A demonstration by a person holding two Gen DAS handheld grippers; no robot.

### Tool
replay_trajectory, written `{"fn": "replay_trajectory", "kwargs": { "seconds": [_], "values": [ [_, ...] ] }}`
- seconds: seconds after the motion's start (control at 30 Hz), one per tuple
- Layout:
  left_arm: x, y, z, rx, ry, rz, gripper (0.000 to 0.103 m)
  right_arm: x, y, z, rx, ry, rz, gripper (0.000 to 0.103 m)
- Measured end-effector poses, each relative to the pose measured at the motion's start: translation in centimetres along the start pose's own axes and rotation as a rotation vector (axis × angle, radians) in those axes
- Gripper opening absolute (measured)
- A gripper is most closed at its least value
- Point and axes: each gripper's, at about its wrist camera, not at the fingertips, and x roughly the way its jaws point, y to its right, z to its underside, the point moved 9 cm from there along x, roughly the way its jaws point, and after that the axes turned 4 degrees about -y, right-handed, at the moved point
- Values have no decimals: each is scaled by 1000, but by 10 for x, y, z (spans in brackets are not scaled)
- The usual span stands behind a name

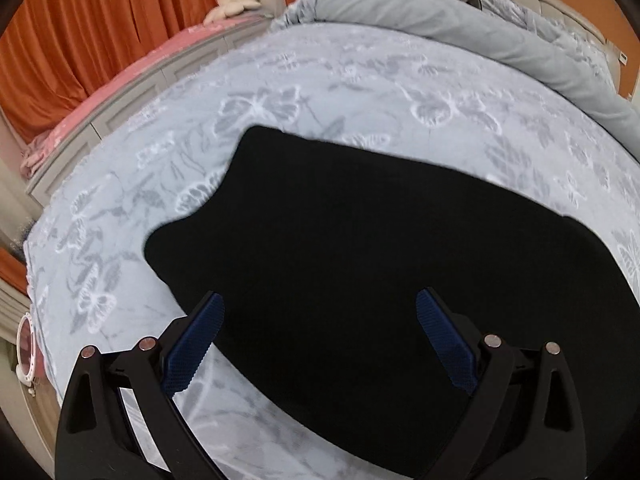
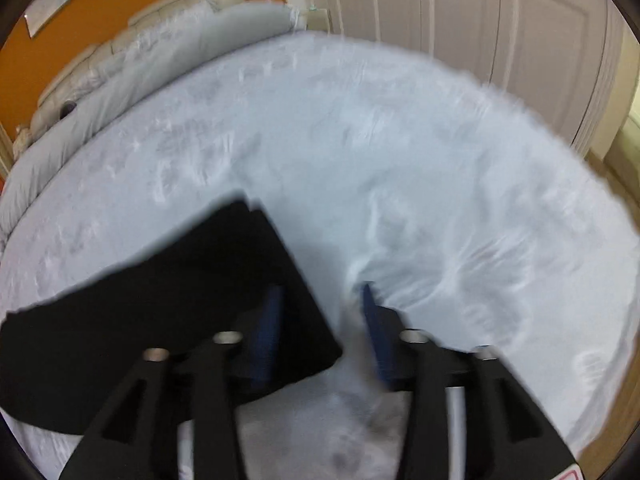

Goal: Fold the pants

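— Black pants (image 1: 360, 248) lie flat on the bed (image 1: 280, 80), soft and light, I think. Where to grip?

— At an edge. The left gripper (image 1: 320, 316) hangs wide open above them; the right gripper (image 2: 320, 308), jaws apart, straddles their corner, pinching nothing.

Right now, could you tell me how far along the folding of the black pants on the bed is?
Done, it seems: the black pants lie flat on the bedspread as a compact dark shape, apparently already folded over. In hand: nothing; the left gripper hovers open above the fabric, and the right gripper is open astride the pants' straight edge, not pinching. Left: probably one more fold, though the blurred right view hides the layers.
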Motion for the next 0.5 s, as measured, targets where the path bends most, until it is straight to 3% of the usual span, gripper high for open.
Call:
{"fn": "replay_trajectory", "kwargs": {
  "seconds": [0.07,0.17,0.23,0.27,0.3,0.37,0.5],
  "values": [
    [-1,4,2,11,-2,16,95,-8,8,-1,67,45,-41,77],
    [-8,19,5,57,23,44,95,21,7,14,150,-88,-151,77],
    [-18,40,10,114,44,101,95,35,-1,26,142,-121,-157,77],
    [-26,60,16,169,58,146,95,35,-1,23,114,-107,-138,73],
    [-31,71,18,202,68,166,95,37,-8,23,87,-111,-134,46],
    [-46,106,31,299,93,216,95,39,-20,21,100,-132,-183,19],
    [-54,144,52,397,92,250,95,10,-37,6,102,-69,-236,17]
  ]
}}
